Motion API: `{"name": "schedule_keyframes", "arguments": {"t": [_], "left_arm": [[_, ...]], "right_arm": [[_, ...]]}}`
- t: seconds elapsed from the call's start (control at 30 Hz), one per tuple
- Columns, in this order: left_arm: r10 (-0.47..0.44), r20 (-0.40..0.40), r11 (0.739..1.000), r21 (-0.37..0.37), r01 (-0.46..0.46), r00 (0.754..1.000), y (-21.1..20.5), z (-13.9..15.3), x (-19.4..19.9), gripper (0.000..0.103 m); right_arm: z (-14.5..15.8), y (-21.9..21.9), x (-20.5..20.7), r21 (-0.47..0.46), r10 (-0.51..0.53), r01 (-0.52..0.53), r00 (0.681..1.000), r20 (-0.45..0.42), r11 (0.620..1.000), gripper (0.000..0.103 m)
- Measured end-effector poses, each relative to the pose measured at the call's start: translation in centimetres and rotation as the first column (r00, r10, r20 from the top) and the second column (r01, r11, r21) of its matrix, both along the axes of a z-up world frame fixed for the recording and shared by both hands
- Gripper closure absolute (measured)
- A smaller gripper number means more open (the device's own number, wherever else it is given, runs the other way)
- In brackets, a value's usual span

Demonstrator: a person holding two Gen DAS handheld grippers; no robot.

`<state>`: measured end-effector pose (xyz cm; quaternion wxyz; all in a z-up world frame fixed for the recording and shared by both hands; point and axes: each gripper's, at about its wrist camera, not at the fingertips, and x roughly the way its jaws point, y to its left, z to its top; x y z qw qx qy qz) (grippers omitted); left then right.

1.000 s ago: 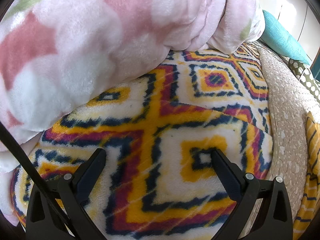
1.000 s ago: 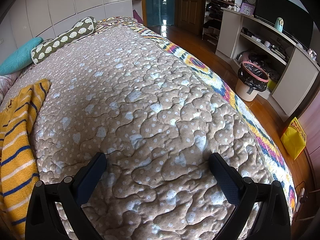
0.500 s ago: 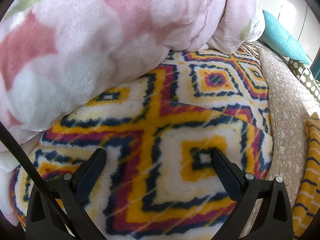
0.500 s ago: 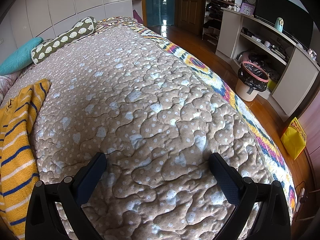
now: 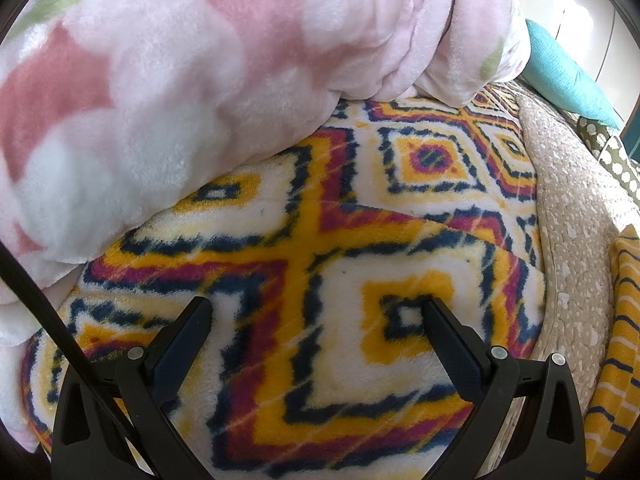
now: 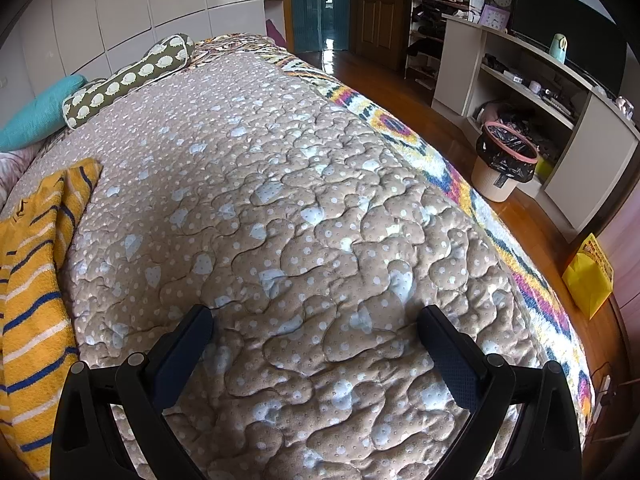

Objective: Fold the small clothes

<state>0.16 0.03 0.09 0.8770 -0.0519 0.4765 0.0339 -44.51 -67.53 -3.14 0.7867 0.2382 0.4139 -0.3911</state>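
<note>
A yellow garment with blue and white stripes (image 6: pixel 36 292) lies on the beige quilted bedspread (image 6: pixel 304 208) at the left edge of the right wrist view. It also shows at the far right of the left wrist view (image 5: pixel 618 344). My right gripper (image 6: pixel 314 318) is open and empty over the quilt, to the right of the garment. My left gripper (image 5: pixel 316 310) is open and empty over a patterned fleece blanket (image 5: pixel 320 272), with the garment off to its right.
A pink and white plush blanket (image 5: pixel 180 80) is heaped at the left. A teal pillow (image 6: pixel 36 112) and a green bolster (image 6: pixel 132 76) lie at the bed's head. A bin (image 6: pixel 502 164), shelves (image 6: pixel 532 76) and a yellow bag (image 6: pixel 590 276) stand on the wooden floor at the right.
The yellow striped garment has spread a little further into the left wrist view and shifted slightly in the right wrist view. Both grippers have stayed still and open.
</note>
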Motion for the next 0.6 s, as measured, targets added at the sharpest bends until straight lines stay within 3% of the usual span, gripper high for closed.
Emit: {"name": "schedule_keyframes", "arguments": {"t": [0.17, 0.3, 0.37, 0.47, 0.53, 0.6], "left_arm": [[0.003, 0.019, 0.996, 0.084, -0.004, 1.0, -1.0, 1.0, -0.2, 0.0], [0.011, 0.169, 0.982, 0.186, -0.043, 0.986, -1.1, 4.9, -3.8, 0.0], [-0.002, 0.253, 0.972, 0.227, -0.057, 0.968, -1.2, 7.6, -6.2, 0.0], [-0.045, 0.391, 0.959, 0.276, -0.071, 0.919, -2.1, 12.2, -10.9, 0.0], [-0.085, 0.434, 0.96, 0.277, -0.043, 0.897, -3.2, 14.4, -13.8, 0.0], [-0.12, 0.411, 0.97, 0.243, 0.019, 0.903, -4.3, 15.4, -15.5, 0.0]], "right_arm": [[0.0, -0.7, 0.3, 0.052, 0.009, -0.008, 1.0, -0.017, 0.999, 0.0], [0.8, -0.4, 0.3, 0.029, 0.007, -0.005, 0.999, -0.04, 1.0, 0.001], [2.2, 0.5, 0.1, -0.028, 0.009, -0.01, 0.999, -0.054, 1.0, 0.012], [6.5, 3.4, -1.2, -0.172, 0.037, -0.039, 0.999, -0.015, 0.984, 0.011], [9.0, 5.9, -1.7, -0.256, 0.077, -0.072, 0.997, 0.008, 0.964, 0.011], [10.9, 8.7, -1.8, -0.32, 0.136, -0.12, 0.99, 0.028, 0.94, 0.01]]}}
